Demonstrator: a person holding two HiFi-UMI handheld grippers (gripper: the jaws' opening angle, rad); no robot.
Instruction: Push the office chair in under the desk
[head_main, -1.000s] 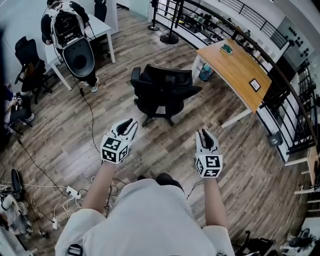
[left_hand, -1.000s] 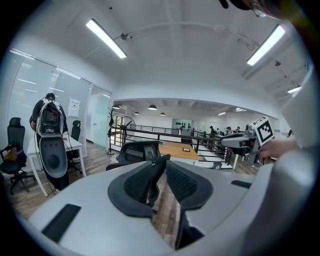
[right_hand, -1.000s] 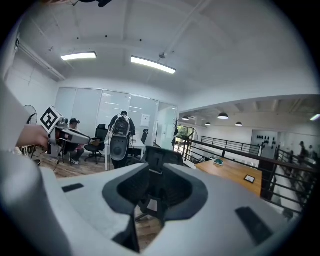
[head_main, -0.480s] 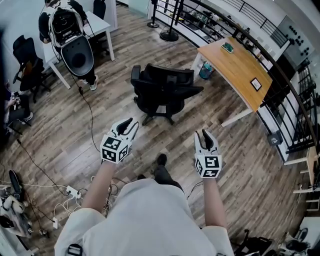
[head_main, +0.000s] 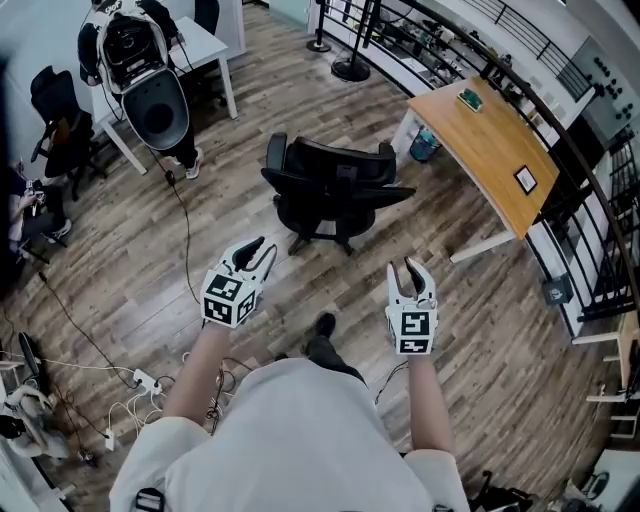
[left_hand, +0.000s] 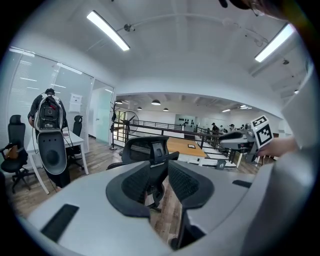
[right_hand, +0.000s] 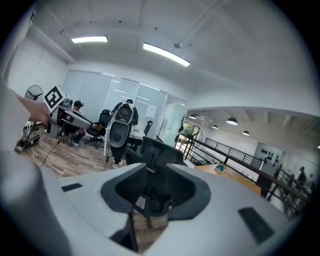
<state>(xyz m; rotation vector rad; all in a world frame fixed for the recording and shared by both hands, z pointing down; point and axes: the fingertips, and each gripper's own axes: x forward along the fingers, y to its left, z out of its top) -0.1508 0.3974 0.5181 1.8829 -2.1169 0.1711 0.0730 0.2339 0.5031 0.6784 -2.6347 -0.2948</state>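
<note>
A black office chair (head_main: 335, 190) stands on the wood floor with its back toward me, left of the wooden desk (head_main: 495, 150) and apart from it. My left gripper (head_main: 258, 252) and right gripper (head_main: 411, 272) are held out side by side short of the chair, touching nothing. Both are open with nothing between the jaws. In the left gripper view the chair (left_hand: 150, 150) shows beyond the parted jaws, with the desk (left_hand: 185, 146) behind it. The right gripper view shows the chair (right_hand: 155, 152) straight ahead and the desk (right_hand: 230, 175) to its right.
A black railing (head_main: 450, 50) runs behind the desk, with a blue bin (head_main: 425, 145) under the desk's far end. At the left a person with a bulky rig stands by a white table (head_main: 205, 45), near another black chair (head_main: 60, 120). Cables and a power strip (head_main: 140, 382) lie on the floor.
The person has stepped toward the chair; a shoe now shows below the grippers. Chair and desk sit slightly further right in view. Both grippers stay held out in front.
</note>
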